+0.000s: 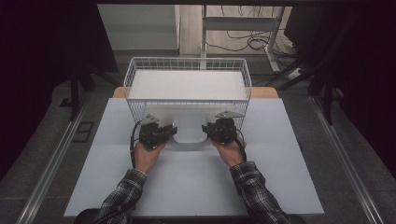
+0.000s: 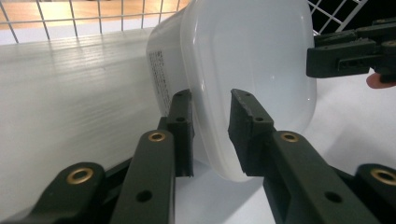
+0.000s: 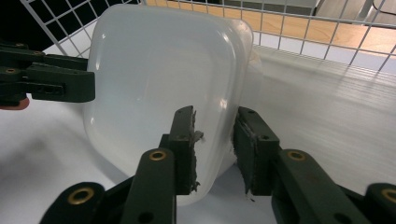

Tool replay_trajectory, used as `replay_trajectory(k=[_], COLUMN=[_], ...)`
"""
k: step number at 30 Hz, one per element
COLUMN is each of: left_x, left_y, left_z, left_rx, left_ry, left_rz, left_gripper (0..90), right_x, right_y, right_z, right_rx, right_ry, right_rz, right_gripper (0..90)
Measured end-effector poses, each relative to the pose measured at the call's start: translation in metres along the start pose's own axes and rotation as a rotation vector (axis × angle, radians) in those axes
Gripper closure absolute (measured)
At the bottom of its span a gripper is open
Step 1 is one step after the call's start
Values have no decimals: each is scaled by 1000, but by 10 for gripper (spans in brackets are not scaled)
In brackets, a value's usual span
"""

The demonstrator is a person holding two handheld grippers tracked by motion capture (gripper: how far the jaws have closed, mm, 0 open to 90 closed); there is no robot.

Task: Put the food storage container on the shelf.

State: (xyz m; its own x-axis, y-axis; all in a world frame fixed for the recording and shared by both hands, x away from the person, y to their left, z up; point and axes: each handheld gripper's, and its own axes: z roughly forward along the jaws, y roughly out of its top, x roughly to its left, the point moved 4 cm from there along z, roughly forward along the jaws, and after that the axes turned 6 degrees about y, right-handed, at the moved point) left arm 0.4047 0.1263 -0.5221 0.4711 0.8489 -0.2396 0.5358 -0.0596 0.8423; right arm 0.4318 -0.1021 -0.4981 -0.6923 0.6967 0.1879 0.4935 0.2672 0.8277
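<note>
On the pale worktop (image 1: 196, 182) a white tub (image 1: 189, 128) sits just in front of a white wire basket (image 1: 187, 65). The left gripper (image 1: 169, 133) meets its left edge and the right gripper (image 1: 207, 129) its right edge; whether the jaws actually pinch the rim is hard to tell. Plaid sleeves (image 1: 122, 193) enter from below.

A white, translucent plastic container (image 1: 189, 128) with rounded corners and a smooth, glossy lid sits at the middle of the pale desk (image 1: 196, 186), just in front of the white wire basket (image 1: 187, 65). The left hand-held gripper (image 2: 211, 133) has its jaws around the lid's rim on one side, the right hand-held gripper (image 3: 214, 142) around the opposite rim. Fine printed text runs down one side wall.
</note>
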Motion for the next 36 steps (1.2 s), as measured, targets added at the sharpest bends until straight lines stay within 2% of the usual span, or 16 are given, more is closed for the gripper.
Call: replay_trajectory(k=[5,6,11,12,16,22,26,28,31,32,33,34,36], left_x=[2,1,4,7,11,13,10,7,2,-2,-2,-5,-9], left_y=[4,6,12,15,19,23,28,28,26,23,23,19,15], left_z=[3,5,9,11,15,18,11,8,0,-6,-6,-12,-18], left_rx=[-5,-20,-12,-14,-15,-8,-34,-41,-52,-50,-50,-57,-55], left_ry=[20,49,63,66,73,105,92,79,58,36,36,14,-1], left_rz=[8,20,32,16,-7,-4,-15,-15,4,-1,-1,16,32], left_gripper=[673,673,643,636,605,521,463,395,346,323,305,278,235], right_x=[-3,-4,-7,-9,-12,-15,-15,-14,-13,-11,-11,-9,-6], right_y=[1,2,5,7,12,16,18,19,18,16,16,13,10], right_z=[2,5,8,9,12,14,9,3,-1,-5,-5,-10,-14], right_rx=[-15,-6,-27,-32,-33,-31,-41,-46,-49,-48,-48,-45,-40], right_ry=[-1,-23,-39,-47,-61,-66,-50,-24,-3,21,21,42,64], right_rz=[12,-4,4,5,6,7,21,24,27,26,26,10,2], right_gripper=[646,640,628,621,616,620,621,627,637,667,667,704,757])
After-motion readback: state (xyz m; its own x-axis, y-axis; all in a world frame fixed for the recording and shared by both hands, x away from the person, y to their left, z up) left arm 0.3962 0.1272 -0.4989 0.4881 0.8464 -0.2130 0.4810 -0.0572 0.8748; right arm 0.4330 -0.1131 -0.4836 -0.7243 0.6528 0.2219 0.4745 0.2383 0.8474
